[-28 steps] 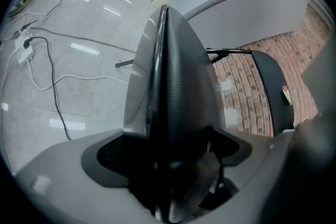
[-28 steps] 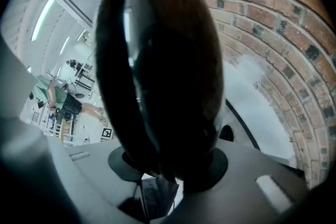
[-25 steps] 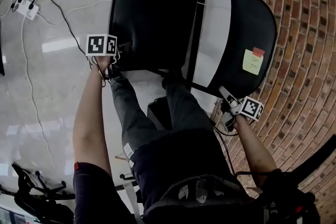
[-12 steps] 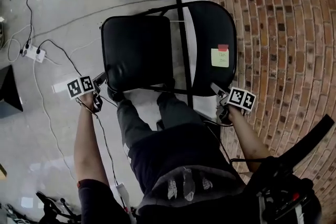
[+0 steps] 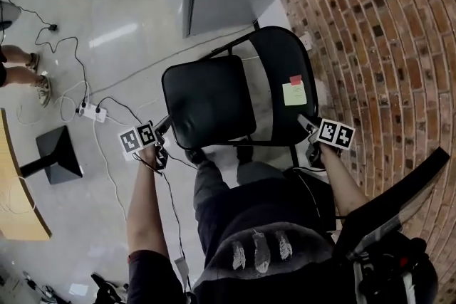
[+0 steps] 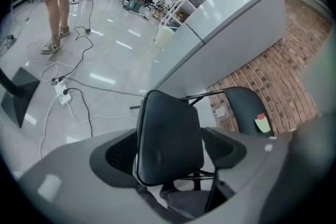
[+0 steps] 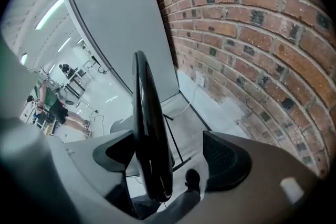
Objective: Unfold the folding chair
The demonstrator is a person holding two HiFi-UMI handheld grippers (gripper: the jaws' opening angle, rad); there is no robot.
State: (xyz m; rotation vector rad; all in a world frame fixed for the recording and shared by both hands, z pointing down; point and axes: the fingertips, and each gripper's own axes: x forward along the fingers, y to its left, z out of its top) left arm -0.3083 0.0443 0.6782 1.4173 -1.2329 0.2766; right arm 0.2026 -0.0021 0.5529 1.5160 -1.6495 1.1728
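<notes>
The folding chair [image 5: 246,92] stood opened out in the middle of the frame, its seat [image 5: 206,100] to the left and its back [image 5: 278,75] toward the brick wall [image 5: 385,46] at the right. The left tongs [image 5: 162,130], just beside the seat's lower left corner, had just been narrowing but were spread and pinched nothing. The right tongs [image 5: 308,124], at the back's lower right edge, had just been opening and stood wide, the back's rim between the pads but not pressed.

Glossy grey floor [image 5: 128,3] under folding chair [image 5: 210,100], power strip [image 5: 93,111]
</notes>
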